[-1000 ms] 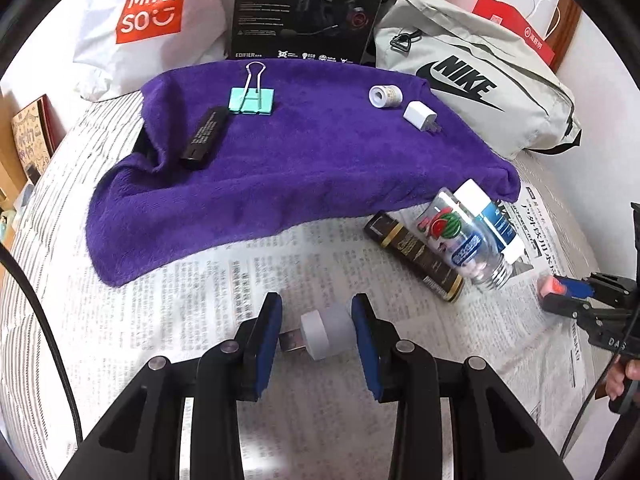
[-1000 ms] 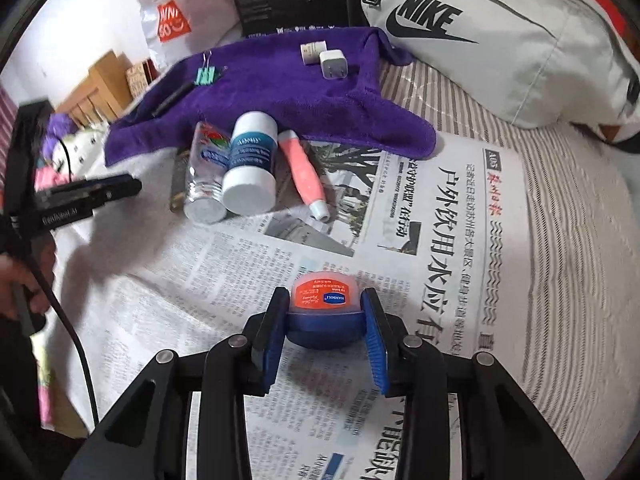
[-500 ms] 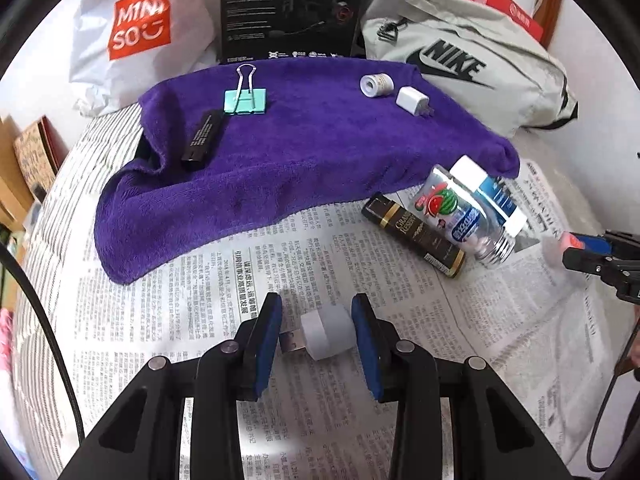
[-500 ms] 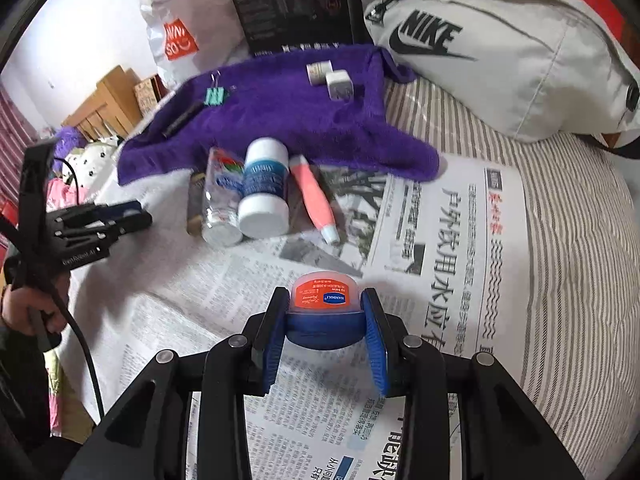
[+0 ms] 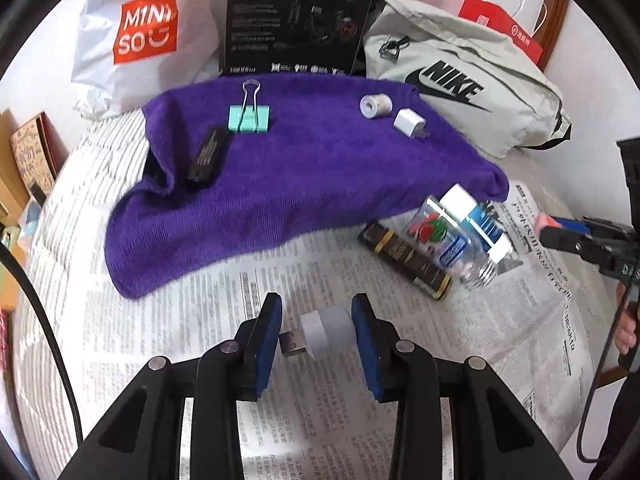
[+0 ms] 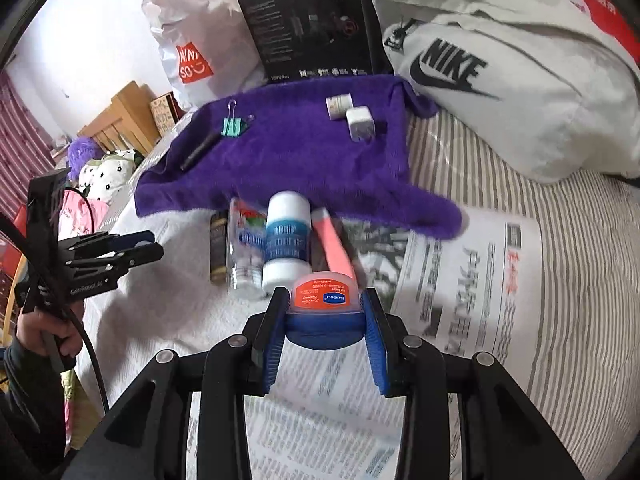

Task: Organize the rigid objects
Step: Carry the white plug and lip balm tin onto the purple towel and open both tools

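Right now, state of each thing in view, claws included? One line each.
Left claw: shut on the USB adapter, held above the newspaper.
Right claw: shut on the blue jar.
Binder clip: clamped shut, on the purple towel.
White bottle: lying on its side.
Clear bottle: lying on its side.
Pink tube: lying flat.
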### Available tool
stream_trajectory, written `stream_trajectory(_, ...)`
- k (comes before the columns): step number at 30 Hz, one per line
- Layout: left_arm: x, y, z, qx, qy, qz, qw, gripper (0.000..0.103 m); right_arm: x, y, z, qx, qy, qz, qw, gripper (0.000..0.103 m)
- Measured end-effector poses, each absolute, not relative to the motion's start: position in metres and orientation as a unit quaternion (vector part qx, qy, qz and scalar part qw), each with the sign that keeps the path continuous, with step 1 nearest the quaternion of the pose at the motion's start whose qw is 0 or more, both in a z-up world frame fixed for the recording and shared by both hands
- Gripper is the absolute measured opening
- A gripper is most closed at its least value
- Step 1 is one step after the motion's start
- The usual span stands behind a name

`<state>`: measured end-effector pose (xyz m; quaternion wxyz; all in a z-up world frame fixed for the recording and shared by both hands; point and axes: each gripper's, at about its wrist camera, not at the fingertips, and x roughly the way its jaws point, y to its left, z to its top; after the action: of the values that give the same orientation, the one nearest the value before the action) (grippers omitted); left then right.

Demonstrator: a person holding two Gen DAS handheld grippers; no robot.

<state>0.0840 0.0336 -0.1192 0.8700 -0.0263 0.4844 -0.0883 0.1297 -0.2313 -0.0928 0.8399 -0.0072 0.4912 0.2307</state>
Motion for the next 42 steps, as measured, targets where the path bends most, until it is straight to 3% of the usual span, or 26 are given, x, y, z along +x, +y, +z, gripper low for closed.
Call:
stream_trajectory(16, 0.133, 0.063, -0.076, -0.047, 0.443, -0.085, 0.891, 0.035, 0.208, -0.207, -0.076, -0.013, 0.471, 0.227, 0.852, 0.037)
stream_trajectory(28, 0.175, 0.07, -0.087, -0.05, 0.453, -0.085, 0.886, 0.034, 0.266, -0.175, -0.111, -0.052, 0.505, 0.221, 0.833, 0.037)
stream_trajectory(42, 0.201, 0.07, -0.104, -0.058, 0.464, -0.093, 0.879, 0.035, 0.274, -0.156, -0.135, -0.09, 0.506, 0.204, 0.833, 0.037)
